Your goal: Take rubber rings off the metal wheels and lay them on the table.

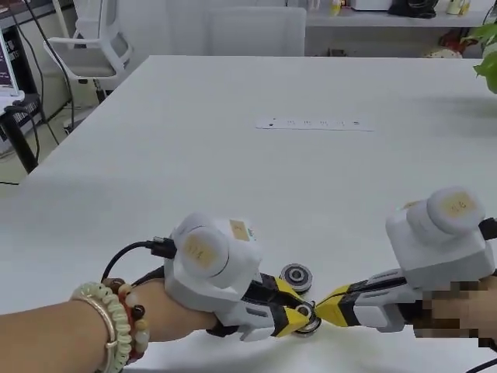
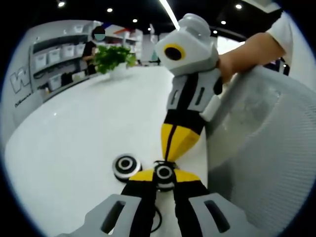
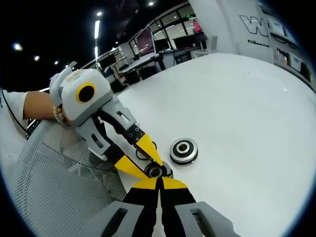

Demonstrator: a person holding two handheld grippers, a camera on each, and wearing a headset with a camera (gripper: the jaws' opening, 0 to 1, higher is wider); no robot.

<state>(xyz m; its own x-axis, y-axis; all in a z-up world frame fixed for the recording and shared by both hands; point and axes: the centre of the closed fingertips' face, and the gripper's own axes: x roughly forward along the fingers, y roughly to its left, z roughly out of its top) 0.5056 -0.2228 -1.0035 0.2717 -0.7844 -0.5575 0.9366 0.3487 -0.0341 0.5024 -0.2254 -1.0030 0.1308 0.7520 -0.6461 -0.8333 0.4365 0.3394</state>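
Note:
My left gripper [image 1: 304, 317] is shut on a small metal wheel [image 1: 308, 320] with a black rubber ring, held just above the white table's near edge. In the left gripper view the wheel [image 2: 164, 172] sits between my yellow tips [image 2: 164, 176]. My right gripper [image 1: 320, 306] comes in from the right, its yellow tips closed together on the wheel's rim, where the ring sits. The right gripper view has those tips [image 3: 158, 181] meeting the wheel [image 3: 157, 171] that the left gripper [image 3: 153, 169] holds. A second ringed wheel [image 1: 296, 276] [image 2: 127, 166] [image 3: 183, 150] lies flat on the table just beyond.
The white table [image 1: 233, 171] stretches far ahead, with a flush socket strip [image 1: 314, 123] in its middle. Chairs [image 1: 89, 47] stand at the far side and a plant [image 1: 485, 54] at the far right. A mesh chair back [image 3: 59, 168] is close behind the grippers.

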